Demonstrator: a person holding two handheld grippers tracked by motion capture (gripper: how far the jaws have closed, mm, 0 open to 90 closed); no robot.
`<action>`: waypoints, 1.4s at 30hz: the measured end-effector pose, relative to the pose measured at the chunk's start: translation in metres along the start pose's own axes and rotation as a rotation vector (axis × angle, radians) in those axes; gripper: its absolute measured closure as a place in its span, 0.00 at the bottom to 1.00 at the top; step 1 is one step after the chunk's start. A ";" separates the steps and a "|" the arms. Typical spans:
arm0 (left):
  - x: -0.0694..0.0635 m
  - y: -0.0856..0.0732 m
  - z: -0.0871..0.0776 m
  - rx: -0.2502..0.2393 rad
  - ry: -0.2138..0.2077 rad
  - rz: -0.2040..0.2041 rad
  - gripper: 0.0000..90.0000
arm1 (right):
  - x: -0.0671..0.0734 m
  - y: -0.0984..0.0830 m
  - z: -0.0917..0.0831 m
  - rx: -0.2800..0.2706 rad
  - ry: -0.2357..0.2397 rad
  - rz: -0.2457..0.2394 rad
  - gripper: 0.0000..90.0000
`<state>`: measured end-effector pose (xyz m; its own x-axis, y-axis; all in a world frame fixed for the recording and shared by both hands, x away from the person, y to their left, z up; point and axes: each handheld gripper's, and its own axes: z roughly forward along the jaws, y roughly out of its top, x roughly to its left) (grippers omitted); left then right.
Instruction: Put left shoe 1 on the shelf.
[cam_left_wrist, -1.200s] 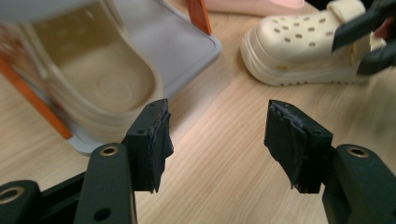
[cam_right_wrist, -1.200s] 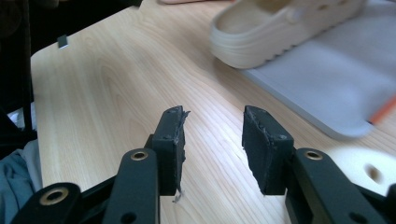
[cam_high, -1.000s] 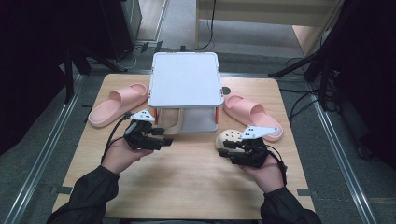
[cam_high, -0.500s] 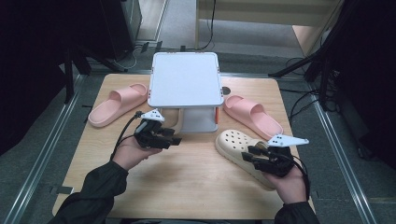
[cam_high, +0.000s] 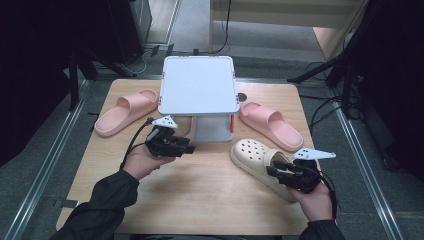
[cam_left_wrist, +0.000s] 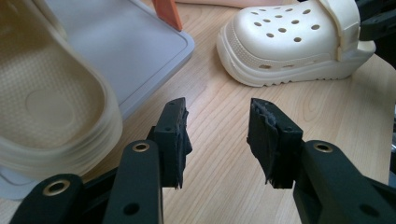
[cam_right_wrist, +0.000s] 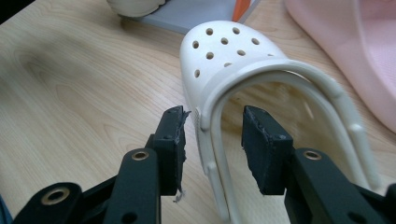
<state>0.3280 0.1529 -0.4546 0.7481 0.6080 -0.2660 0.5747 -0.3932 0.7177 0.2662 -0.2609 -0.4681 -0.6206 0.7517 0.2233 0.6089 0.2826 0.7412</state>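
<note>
Wooden table (cam_high: 200, 200), two pink slides (cam_high: 125, 111), two cream clogs (cam_high: 260, 162)

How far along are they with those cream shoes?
Done: one cream clog lies out on the table, clear of the white rack. In hand: the right gripper grips its heel rim; the left gripper, jaws just closing on nothing, faces the second clog on the rack's bottom shelf. Left, probably: bringing that one out too.
</note>
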 end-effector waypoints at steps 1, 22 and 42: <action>0.000 0.000 0.000 -0.003 0.001 -0.004 0.63 | 0.000 0.000 0.003 0.003 0.004 -0.002 0.67; 0.001 -0.008 -0.019 -0.068 0.033 -0.048 0.76 | 0.013 0.026 0.041 0.041 0.078 0.001 0.86; -0.008 -0.029 -0.034 -0.051 0.087 -0.063 0.76 | 0.082 0.051 0.097 0.094 0.250 -0.119 0.85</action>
<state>0.2944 0.1831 -0.4510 0.6780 0.6887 -0.2567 0.6005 -0.3177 0.7338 0.2939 -0.1272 -0.4736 -0.7857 0.5431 0.2963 0.5605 0.4224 0.7123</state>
